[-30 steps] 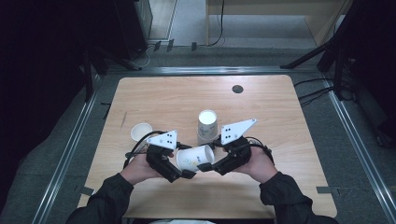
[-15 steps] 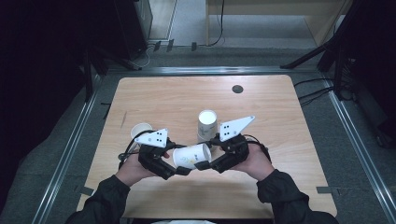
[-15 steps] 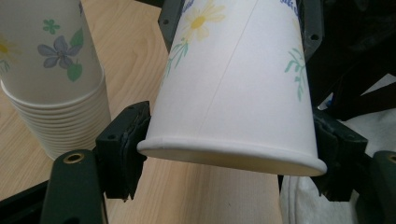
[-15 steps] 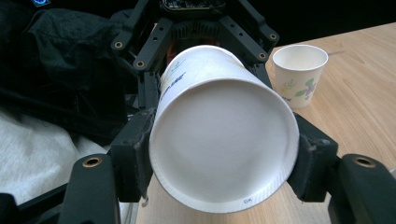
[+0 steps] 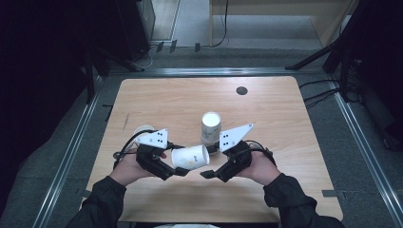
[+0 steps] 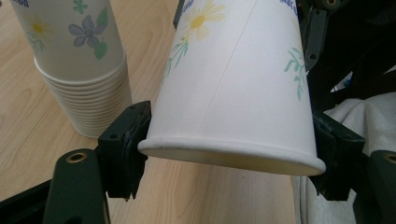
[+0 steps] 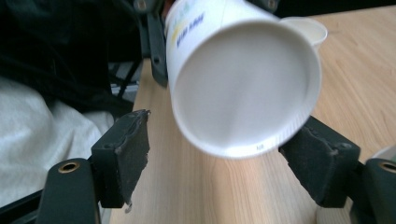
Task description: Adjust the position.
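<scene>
Now left gripper (image 5: 183,171) fingers just closed on paper cup (image 5: 190,157), right gripper (image 5: 205,175) fingers just opened off it.

From above, light falls on my table (image 5: 285,118) evenly, while the room is dark, especially at nine o'clock. My left gripper view is bright and sharp. In my right gripper view the cup (image 7: 243,88) looks slightly blurred, with soft shadow under it.

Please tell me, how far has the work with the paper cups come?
Done: one cup stands apart on the table. In hand: the left gripper clamps a cup pulled from the stack; the right gripper has just been opening. Left: placing this cup, then probably separating the stack.
</scene>
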